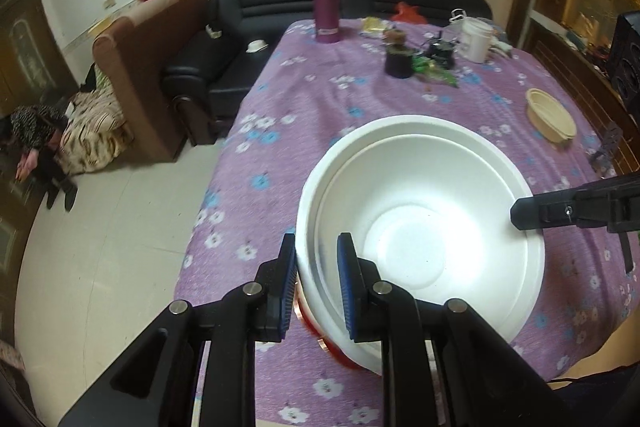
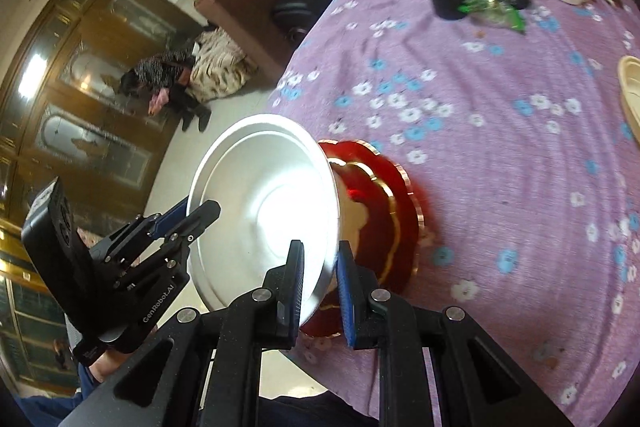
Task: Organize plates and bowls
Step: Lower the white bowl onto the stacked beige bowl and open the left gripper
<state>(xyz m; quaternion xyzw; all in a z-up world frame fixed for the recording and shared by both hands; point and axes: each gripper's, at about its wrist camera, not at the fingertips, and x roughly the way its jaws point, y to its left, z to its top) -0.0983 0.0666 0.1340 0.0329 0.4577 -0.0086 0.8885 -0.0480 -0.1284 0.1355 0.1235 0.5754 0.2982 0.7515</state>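
Observation:
A large white bowl point(image 1: 420, 227) hangs between both grippers, above the purple flowered tablecloth point(image 1: 320, 115). My left gripper point(image 1: 318, 287) is shut on its near rim, one pad outside and one inside. My right gripper point(image 2: 320, 287) is shut on the opposite rim and shows in the left wrist view as a black finger point(image 1: 524, 215). In the right wrist view the left gripper point(image 2: 200, 207) pinches the far rim of the white bowl point(image 2: 264, 211). Red gold-edged plates point(image 2: 400, 211) lie stacked under the bowl; whether it touches them I cannot tell. A beige bowl point(image 1: 550, 119) sits at the right.
At the table's far end stand a purple flask point(image 1: 326, 3), a black pot point(image 1: 398, 61), a white cup point(image 1: 476, 39) and a green wrapper point(image 1: 436, 71). The table edge point(image 1: 224, 163) drops to the floor on the left, where a person point(image 1: 36, 143) crouches near the sofas.

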